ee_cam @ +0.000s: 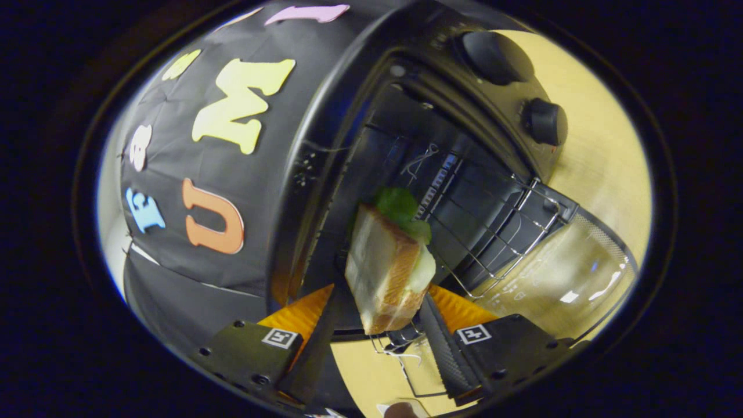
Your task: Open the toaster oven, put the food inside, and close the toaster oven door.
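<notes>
Sandwich [388, 264], bread slices with green leaf and a pale filling, sits pinched between the fingers of the gripper [380, 313], held by its bread faces and raised before the open toaster oven [406, 116]. It looks light, soft and easily crushed, so a gentle grip across the crusts seems wisest; the filling may slip out. Inside the oven a wire rack [493, 232] lies bare, and the glass door [569, 278] hangs folded down.
</notes>
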